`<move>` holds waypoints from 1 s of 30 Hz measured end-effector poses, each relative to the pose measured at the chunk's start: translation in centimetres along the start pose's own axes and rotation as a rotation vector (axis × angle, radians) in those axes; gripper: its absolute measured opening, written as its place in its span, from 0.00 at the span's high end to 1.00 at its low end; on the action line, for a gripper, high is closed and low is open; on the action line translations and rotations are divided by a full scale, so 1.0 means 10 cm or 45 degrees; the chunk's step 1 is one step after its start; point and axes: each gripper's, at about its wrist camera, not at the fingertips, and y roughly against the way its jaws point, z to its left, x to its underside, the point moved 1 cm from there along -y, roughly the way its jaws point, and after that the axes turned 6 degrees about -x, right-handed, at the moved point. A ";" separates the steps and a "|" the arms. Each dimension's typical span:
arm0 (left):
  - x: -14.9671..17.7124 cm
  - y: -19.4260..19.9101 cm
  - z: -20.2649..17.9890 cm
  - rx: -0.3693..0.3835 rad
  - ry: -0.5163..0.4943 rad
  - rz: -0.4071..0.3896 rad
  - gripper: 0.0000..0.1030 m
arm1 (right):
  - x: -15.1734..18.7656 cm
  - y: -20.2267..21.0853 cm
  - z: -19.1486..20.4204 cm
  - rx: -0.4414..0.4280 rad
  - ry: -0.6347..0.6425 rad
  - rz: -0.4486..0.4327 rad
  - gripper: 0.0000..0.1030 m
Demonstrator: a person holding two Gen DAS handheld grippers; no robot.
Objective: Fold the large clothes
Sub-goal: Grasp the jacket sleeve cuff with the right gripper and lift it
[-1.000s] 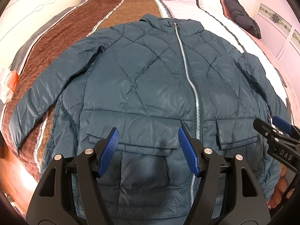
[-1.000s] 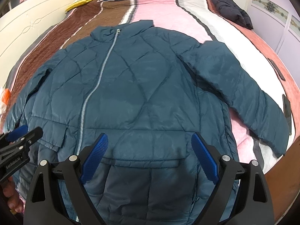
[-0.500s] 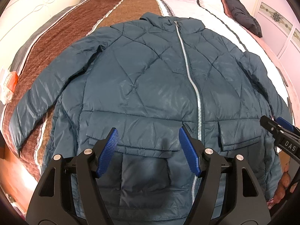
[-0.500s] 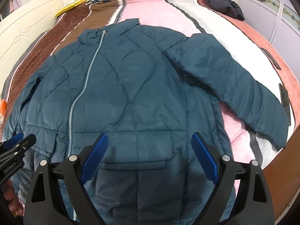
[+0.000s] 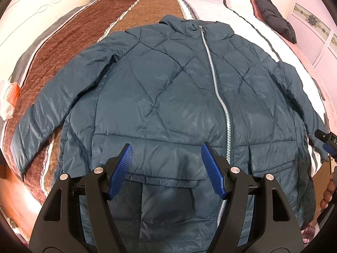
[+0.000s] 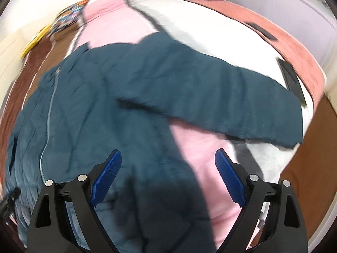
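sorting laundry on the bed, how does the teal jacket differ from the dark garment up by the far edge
The teal jacket lies spread flat with sleeves out; the dark garment sits bunched in a narrow heap. The jacket is teal with a silver zipper showing; the dark garment is near black, and no zipper can be made out. Both look quilted and rest on the striped bedspread.

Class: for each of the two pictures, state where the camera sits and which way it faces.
Left wrist: on the left gripper, looking down at the teal jacket; its open fingers and a hand show.
Right wrist: on the right gripper, looking down, blurred, at the jacket's sleeve; its open fingers show.
Shared: the jacket, its zipper and the striped bedspread.
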 end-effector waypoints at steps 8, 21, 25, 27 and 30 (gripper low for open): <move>-0.05 -0.05 0.06 0.002 0.027 0.016 0.35 | -0.09 -0.09 -0.88 -0.110 -0.464 0.058 0.40; 0.02 -0.12 0.12 -0.017 0.039 0.047 0.35 | -0.05 -0.32 -1.64 -0.388 -1.032 0.022 0.42; 0.04 -0.12 0.13 -0.020 0.044 0.052 0.35 | 0.03 -0.40 -1.78 -0.393 -1.154 0.023 0.42; 0.05 -0.11 0.15 -0.024 0.050 0.057 0.35 | 0.07 -0.42 -1.82 -0.393 -1.188 0.005 0.43; 0.06 -0.10 0.17 -0.024 0.058 0.054 0.35 | 0.13 -0.35 -1.85 -0.378 -1.204 -0.008 0.46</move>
